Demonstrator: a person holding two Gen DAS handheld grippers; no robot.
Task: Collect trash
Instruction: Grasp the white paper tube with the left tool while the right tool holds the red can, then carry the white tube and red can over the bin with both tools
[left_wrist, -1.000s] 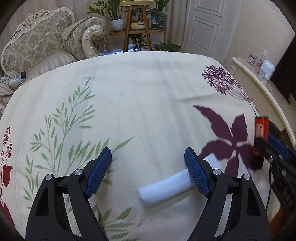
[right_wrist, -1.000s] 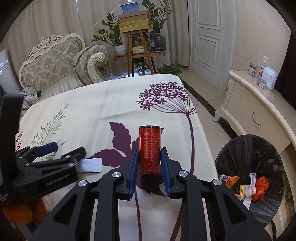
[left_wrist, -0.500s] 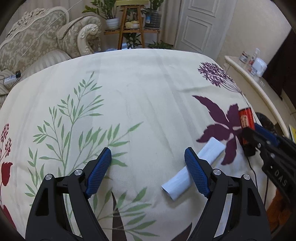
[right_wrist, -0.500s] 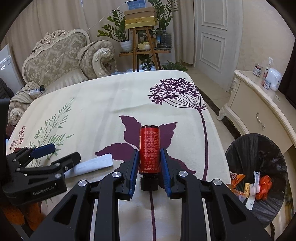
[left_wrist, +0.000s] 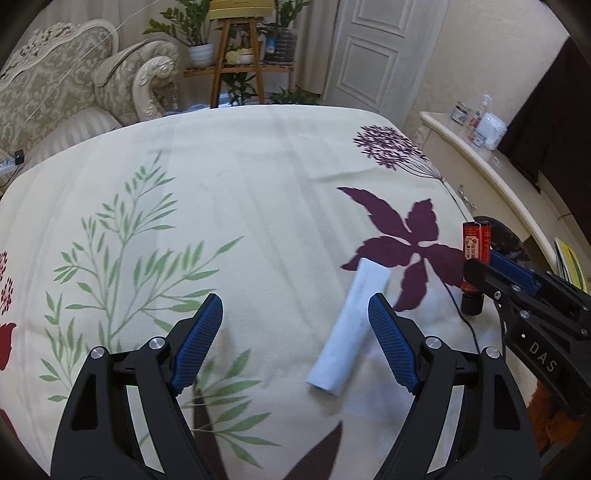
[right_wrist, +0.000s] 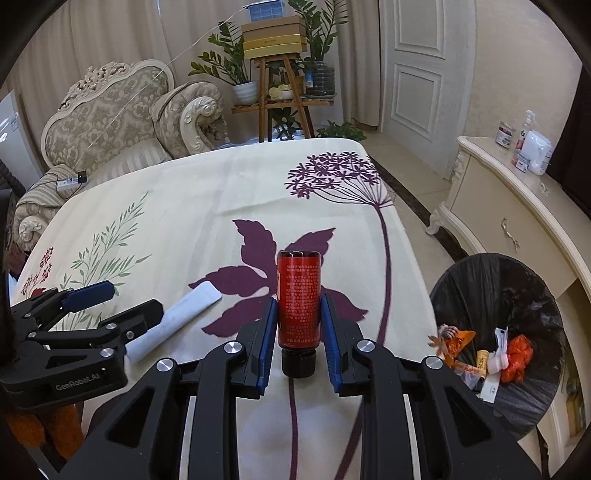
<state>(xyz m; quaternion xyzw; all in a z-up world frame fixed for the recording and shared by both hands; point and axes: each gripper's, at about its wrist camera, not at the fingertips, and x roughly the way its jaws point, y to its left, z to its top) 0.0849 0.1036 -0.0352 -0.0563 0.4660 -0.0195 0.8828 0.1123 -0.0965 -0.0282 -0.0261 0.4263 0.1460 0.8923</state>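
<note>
Progress estimate: roughly midway. Several crumpled wrappers (right_wrist: 480, 354), orange, yellow and white, already inside the black-lined round trash bin (right_wrist: 461, 273) on the floor at the right of the table. Two pieces left outside the bin, counted: one red plastic tube with a black cap (right_wrist: 298, 299) and one flat white paper sleeve (left_wrist: 349, 328). Right gripper (right_wrist: 298, 317): clenched on the red tube, pads pressing both sides, cap end toward the camera, tube lifted above the near right part of the cream floral tablecloth (left_wrist: 240, 177); bin just to the right and lower. Left gripper (left_wrist: 295, 325): released, jaws wide, nothing between the pads; white sleeve lying flat on the cloth, apparently just inside the right-hand finger (left_wrist: 391, 347), over the edge of the purple leaf print. Remaining work, as judged: carry and drop the tube into the bin; centre the open jaws over the sleeve, close, and bin it too. Count of tools: two grippers. Count of bins: one. No other loose trash visible on the cloth. Sleeve thin and flat: likely awkward to pinch from the fabric.
</note>
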